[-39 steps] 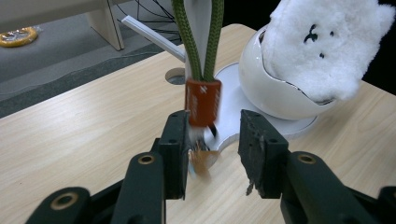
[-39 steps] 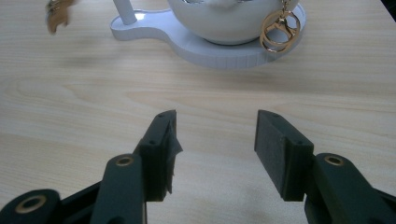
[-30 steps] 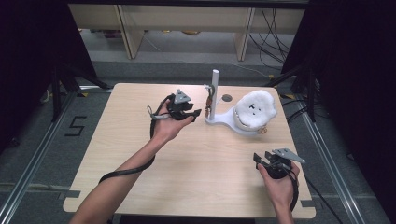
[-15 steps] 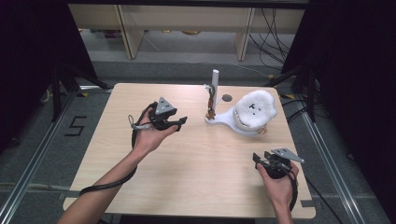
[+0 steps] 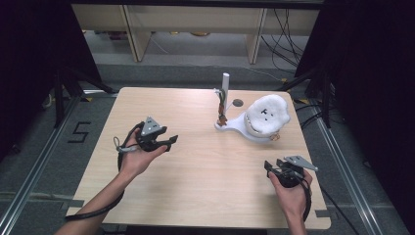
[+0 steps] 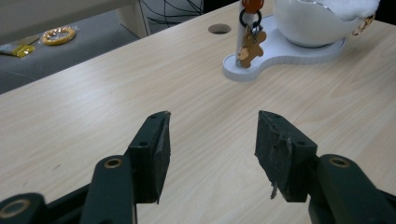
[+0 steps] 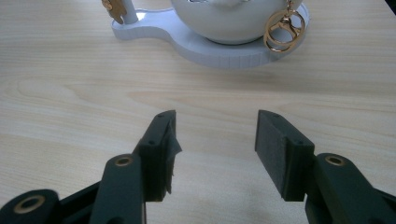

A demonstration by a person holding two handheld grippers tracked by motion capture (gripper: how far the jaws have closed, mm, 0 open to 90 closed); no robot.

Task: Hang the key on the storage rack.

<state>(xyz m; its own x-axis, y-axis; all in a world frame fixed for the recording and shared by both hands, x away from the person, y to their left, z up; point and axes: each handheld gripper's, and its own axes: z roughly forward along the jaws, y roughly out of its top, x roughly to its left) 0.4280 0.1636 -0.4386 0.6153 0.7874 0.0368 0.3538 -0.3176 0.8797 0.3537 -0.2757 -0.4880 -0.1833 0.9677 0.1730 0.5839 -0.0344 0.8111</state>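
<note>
left gripper: jaws apart, empty, table's 9 o'clock | right gripper: jaws apart, empty, 5 o'clock | white stand with gingerbread-man keychain, gold key ring: 1 o'clock on table

table: stand at rear right, near far edge | post: upright on stand's left end, behind keychain | dome: on stand's right end | left gripper: left of stand, mid-table | right gripper: front right, before dome
</note>
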